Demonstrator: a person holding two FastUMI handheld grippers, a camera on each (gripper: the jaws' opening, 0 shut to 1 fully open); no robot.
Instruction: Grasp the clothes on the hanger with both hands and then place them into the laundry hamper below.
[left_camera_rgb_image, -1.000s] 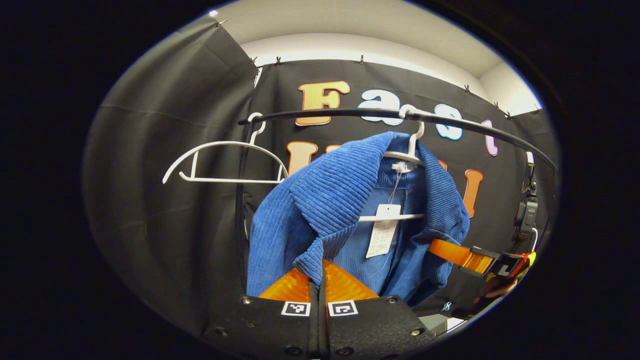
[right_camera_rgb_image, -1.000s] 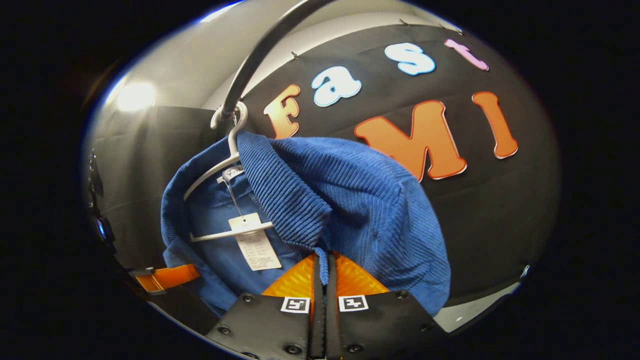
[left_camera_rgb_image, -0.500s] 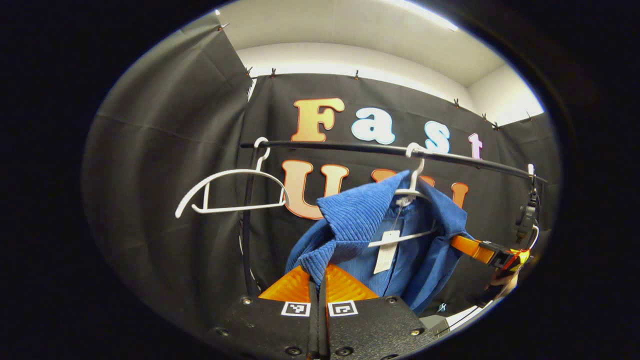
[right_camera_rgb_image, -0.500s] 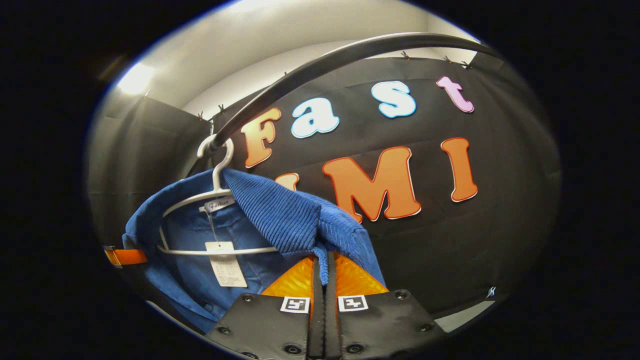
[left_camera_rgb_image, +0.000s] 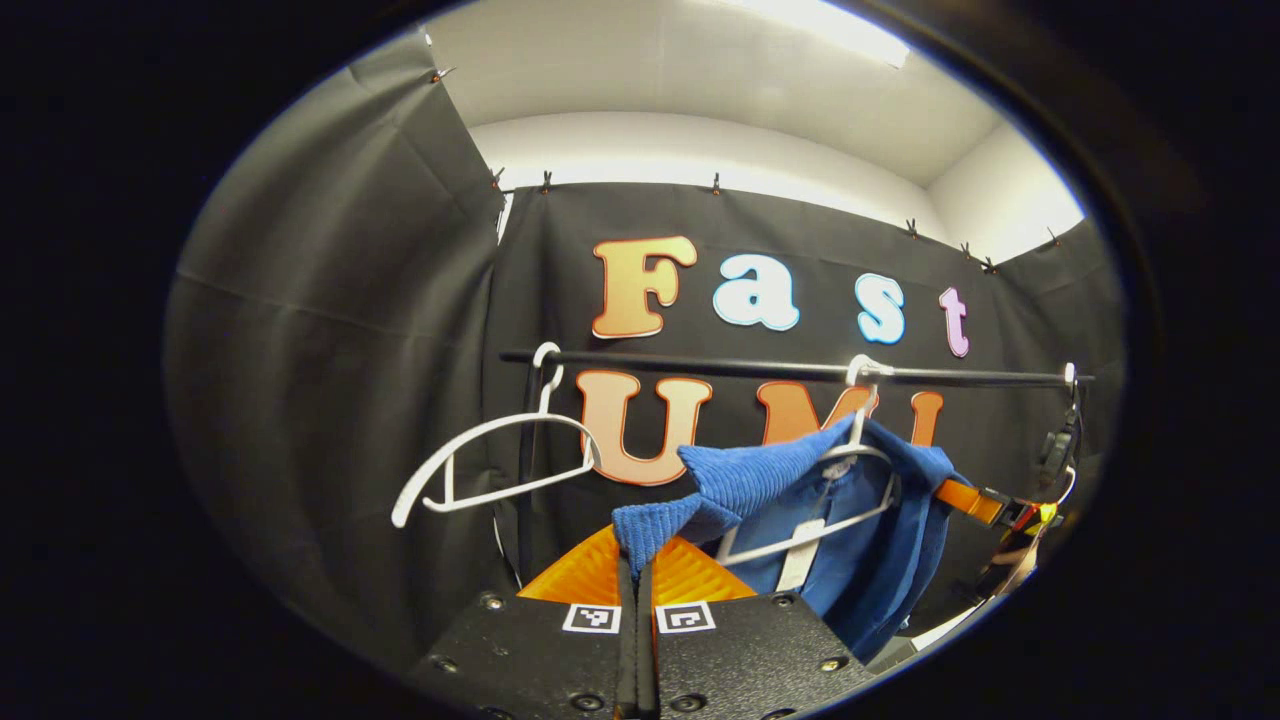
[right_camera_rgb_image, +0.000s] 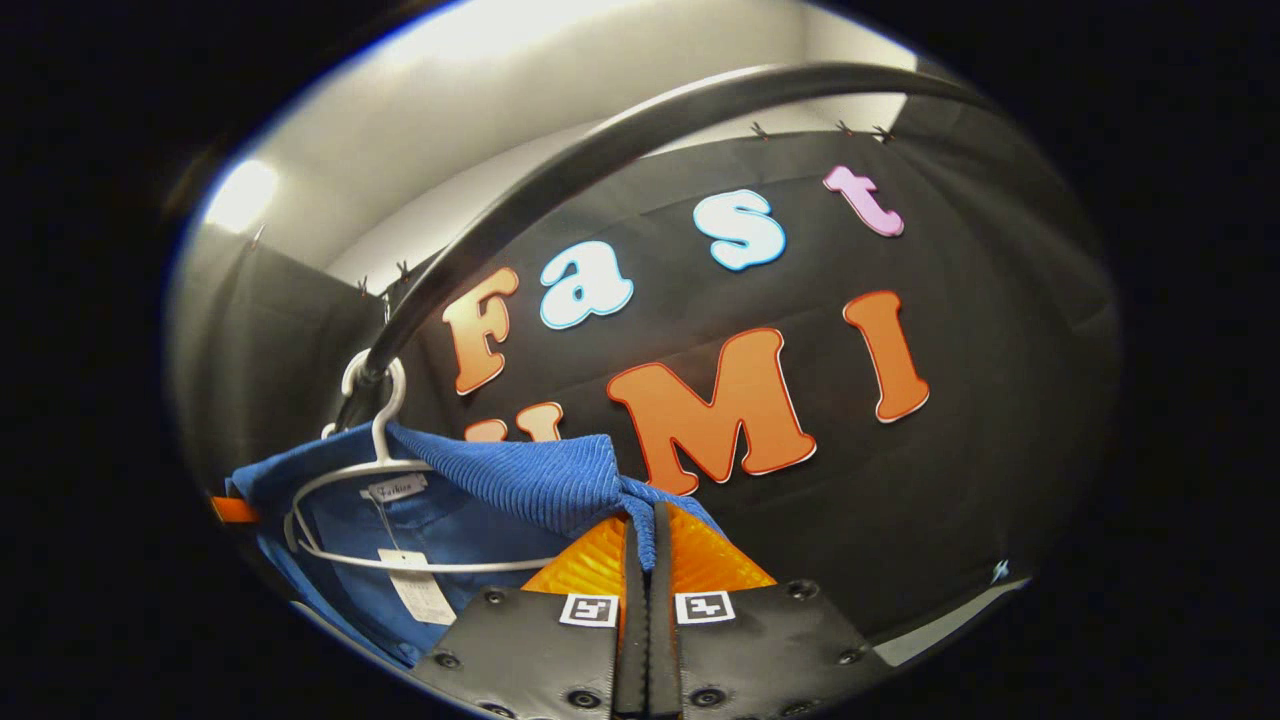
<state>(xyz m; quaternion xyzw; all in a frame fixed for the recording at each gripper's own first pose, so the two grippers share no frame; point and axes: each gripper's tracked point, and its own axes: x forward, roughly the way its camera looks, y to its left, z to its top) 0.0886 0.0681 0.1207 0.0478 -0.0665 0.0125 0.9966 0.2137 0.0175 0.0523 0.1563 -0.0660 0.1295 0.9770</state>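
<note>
Pinching blue corduroy jacket (left_camera_rgb_image: 860, 530) by both lapels, left gripper (left_camera_rgb_image: 636, 560) and right gripper (right_camera_rgb_image: 640, 535) clamped; white plastic hanger (left_camera_rgb_image: 850, 470) ahead, between the 2.

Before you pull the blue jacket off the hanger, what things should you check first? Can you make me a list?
1. Left gripper pinching the blue corduroy jacket at its collar: ok, fabric is clamped between the closed fingers.
2. Right gripper pinching the jacket's other collar side: ok.
3. Jacket free of the white hanger: not ok, the hanger sits inside it.
4. Hanger hooked on the black rail: ok, so it may stay behind.
5. Empty white hanger out of the way: ok, it hangs off to the side.
6. Laundry hamper ready below: cannot tell.
</note>
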